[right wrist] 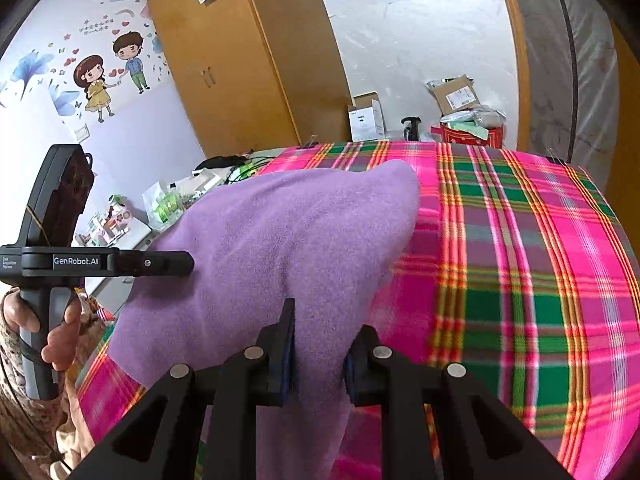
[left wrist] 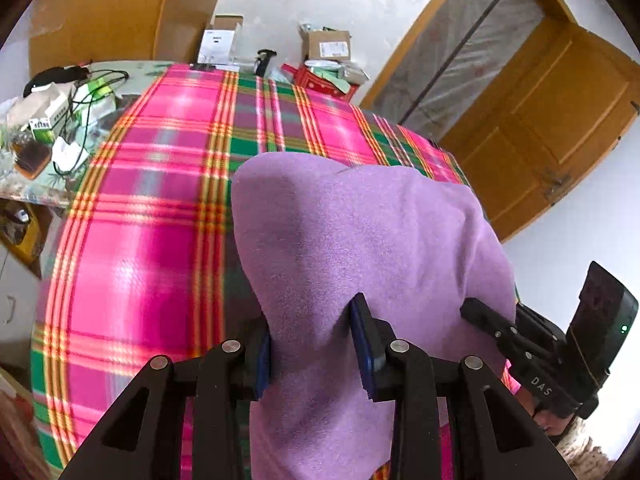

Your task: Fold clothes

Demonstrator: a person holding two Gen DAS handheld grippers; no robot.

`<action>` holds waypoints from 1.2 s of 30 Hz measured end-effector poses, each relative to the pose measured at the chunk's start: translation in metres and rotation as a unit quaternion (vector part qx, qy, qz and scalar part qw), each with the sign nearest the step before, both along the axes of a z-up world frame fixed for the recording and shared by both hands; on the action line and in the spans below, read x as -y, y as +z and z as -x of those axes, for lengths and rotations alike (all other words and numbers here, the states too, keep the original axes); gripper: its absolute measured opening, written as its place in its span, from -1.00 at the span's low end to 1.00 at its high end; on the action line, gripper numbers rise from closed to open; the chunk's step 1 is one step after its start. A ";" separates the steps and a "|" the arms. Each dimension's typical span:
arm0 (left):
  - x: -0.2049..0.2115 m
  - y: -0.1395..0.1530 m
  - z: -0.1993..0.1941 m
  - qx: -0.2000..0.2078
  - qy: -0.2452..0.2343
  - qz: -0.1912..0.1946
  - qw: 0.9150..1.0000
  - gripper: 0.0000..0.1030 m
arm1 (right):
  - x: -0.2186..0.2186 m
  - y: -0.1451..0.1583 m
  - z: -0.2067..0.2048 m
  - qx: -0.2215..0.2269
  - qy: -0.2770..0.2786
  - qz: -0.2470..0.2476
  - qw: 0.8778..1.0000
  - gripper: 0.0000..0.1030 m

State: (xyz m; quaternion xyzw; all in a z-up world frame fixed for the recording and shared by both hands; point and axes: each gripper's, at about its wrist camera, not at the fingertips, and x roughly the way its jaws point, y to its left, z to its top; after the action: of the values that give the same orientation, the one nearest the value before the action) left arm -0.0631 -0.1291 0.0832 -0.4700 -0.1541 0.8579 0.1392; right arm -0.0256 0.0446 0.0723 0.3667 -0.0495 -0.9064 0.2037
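A purple fleece garment is held up off the pink and green plaid cloth that covers the table. My left gripper is shut on a bunch of its near edge. My right gripper is shut on another bunch of the same purple garment, which drapes forward over the plaid cloth. In the left wrist view the right gripper shows at the right edge of the fabric. The left gripper appears at the left in the right wrist view, with a hand around its handle.
Cardboard boxes, a white box and a red box stand at the table's far end. Cables and small packets clutter a side table at the left. A wooden wardrobe and a wooden door flank the table.
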 end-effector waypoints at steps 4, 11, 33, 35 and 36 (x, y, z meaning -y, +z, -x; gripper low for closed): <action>0.014 0.001 0.015 -0.002 0.004 0.009 1.000 -0.31 | 0.014 0.002 0.018 -0.003 0.000 -0.002 1.000 -0.62; 0.029 -0.003 0.044 -0.003 0.003 0.017 1.000 -0.31 | 0.027 -0.004 0.049 -0.004 -0.011 0.000 1.000 -0.61; 0.038 -0.050 0.117 0.036 -0.006 0.011 0.999 -0.26 | 0.013 -0.055 0.117 0.050 -0.049 0.021 0.997 -0.57; 0.040 -0.053 0.119 0.038 -0.006 0.008 0.999 -0.21 | 0.012 -0.059 0.119 0.054 -0.050 0.018 0.997 -0.53; 0.041 -0.055 0.120 0.039 -0.007 0.006 0.999 -0.19 | 0.012 -0.061 0.118 0.054 -0.051 0.018 0.997 -0.50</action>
State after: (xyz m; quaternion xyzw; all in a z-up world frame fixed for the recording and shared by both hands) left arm -0.1829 -0.1698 0.0278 -0.5052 -0.1508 0.8388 0.1358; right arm -0.1436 0.0324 0.0118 0.4087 -0.0960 -0.8933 0.1605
